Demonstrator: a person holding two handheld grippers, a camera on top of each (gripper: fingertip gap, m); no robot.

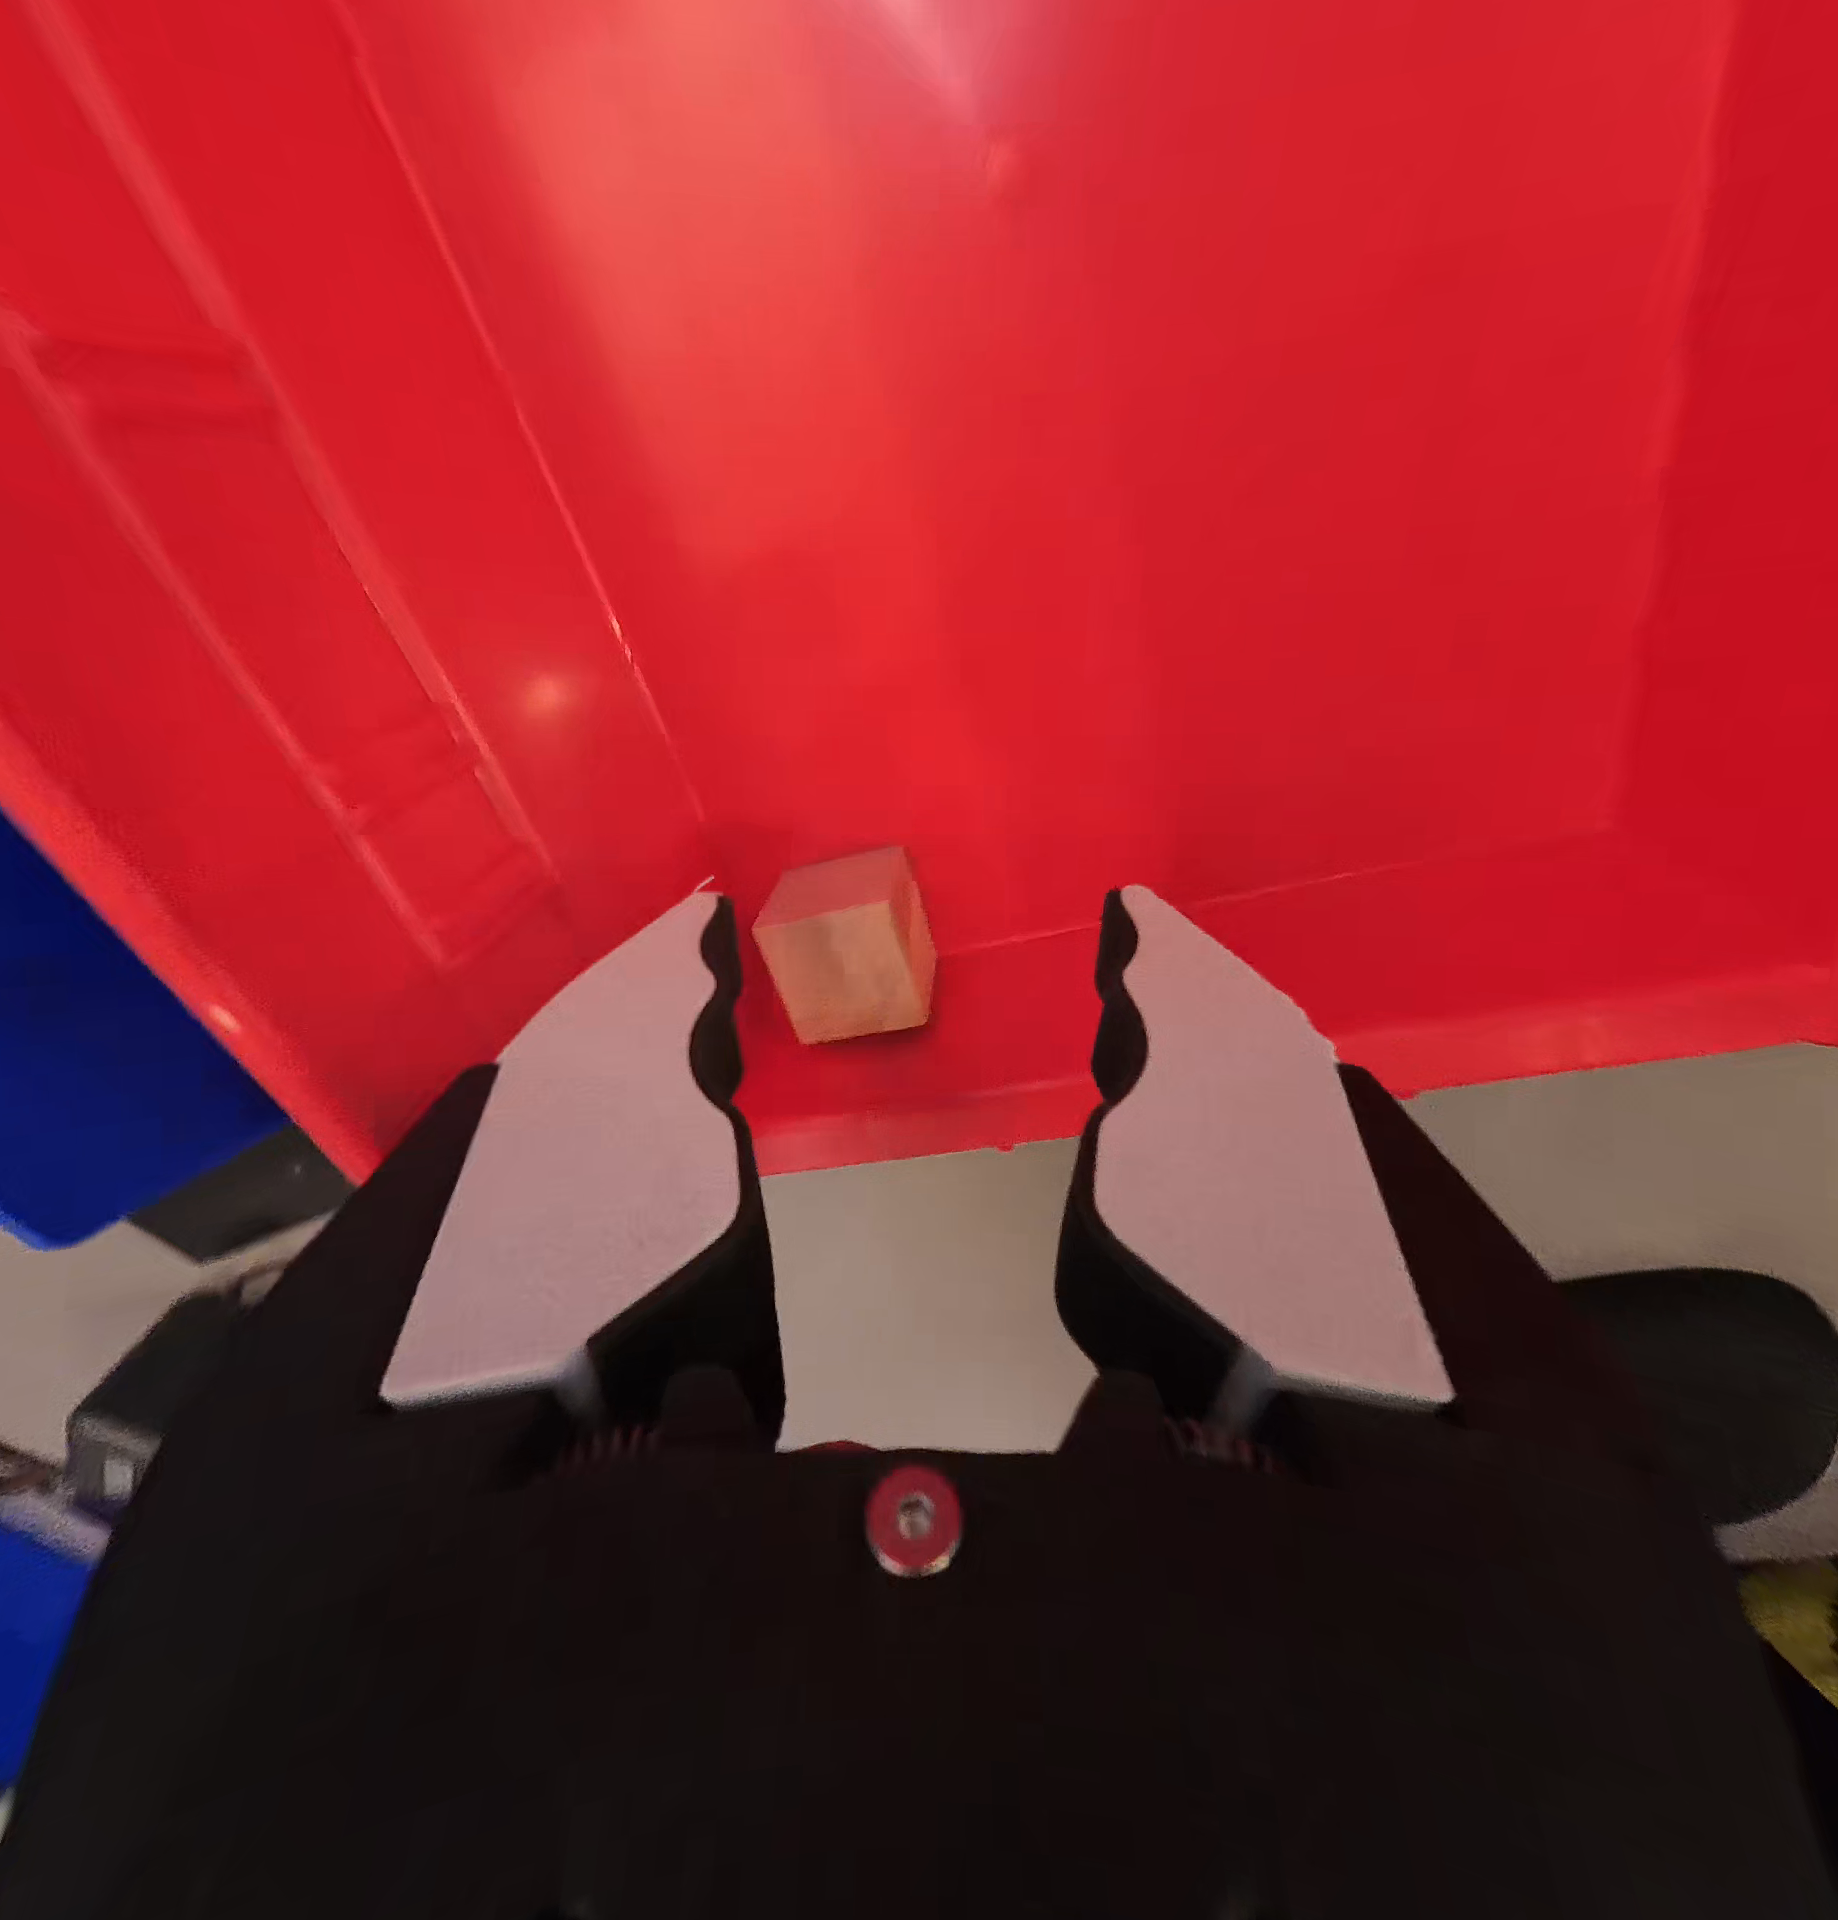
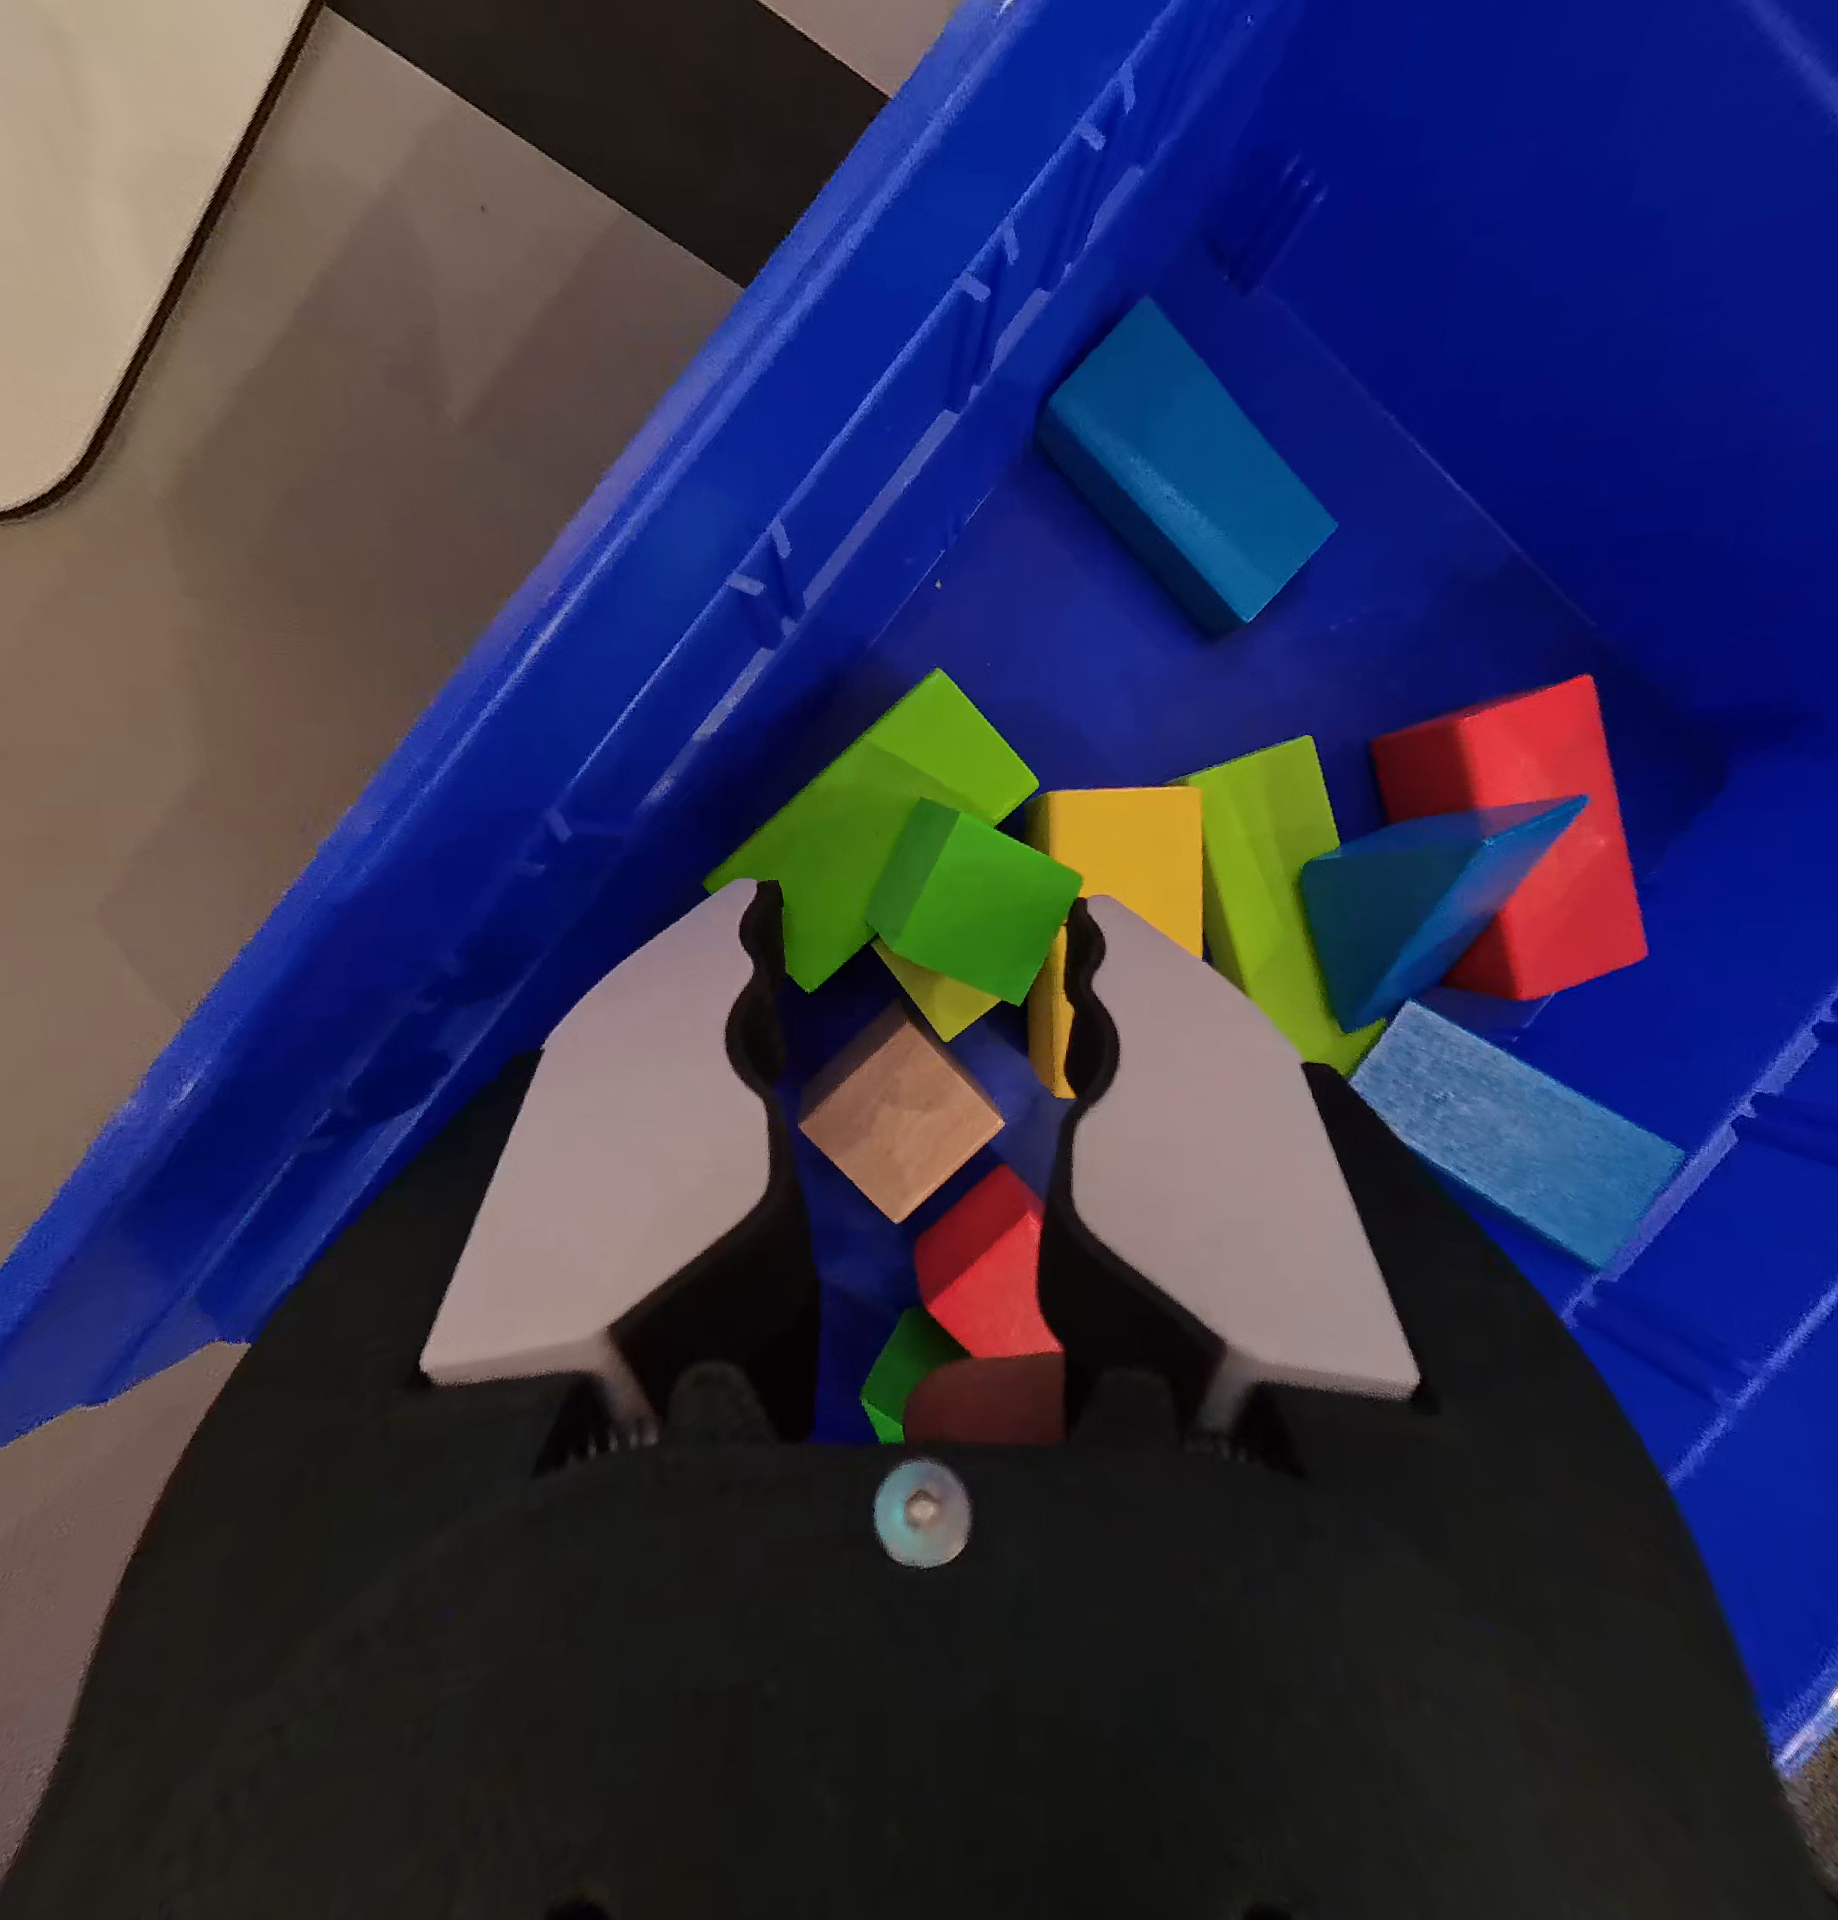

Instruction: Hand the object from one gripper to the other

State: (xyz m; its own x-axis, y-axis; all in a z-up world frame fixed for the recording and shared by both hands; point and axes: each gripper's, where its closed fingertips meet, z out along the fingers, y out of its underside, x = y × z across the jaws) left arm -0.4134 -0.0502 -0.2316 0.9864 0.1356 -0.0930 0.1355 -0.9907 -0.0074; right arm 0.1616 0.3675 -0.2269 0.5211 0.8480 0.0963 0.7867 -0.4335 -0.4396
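- The left gripper (image 1: 915,966) hung over the near edge of a red bin (image 1: 1102,416), its jaws spread wide with nothing pressed between them.
- 1 bare wooden cube (image 1: 844,943) lay on the red bin's floor in a near corner, just beside the left finger (image 1: 717,977) but apart from it, and well clear of the other; it looked already delivered.
- A blue bin (image 2: 582,727) held the supply of painted blocks, heaped toward 1 side, probably because the bin was tipped.
- The right gripper (image 2: 920,977) pointed down into that heap, jaws parted and not clamped.
- A dark green cube (image 2: 972,899) sat tilted atop the pile between its fingertips, its corner near or against the right pad (image 2: 1086,987), clear of the left; it seemed the next object for handover.
- Lower between the fingers lay a plain wooden cube (image 2: 899,1117) and a red block (image 2: 982,1262), both untouched.
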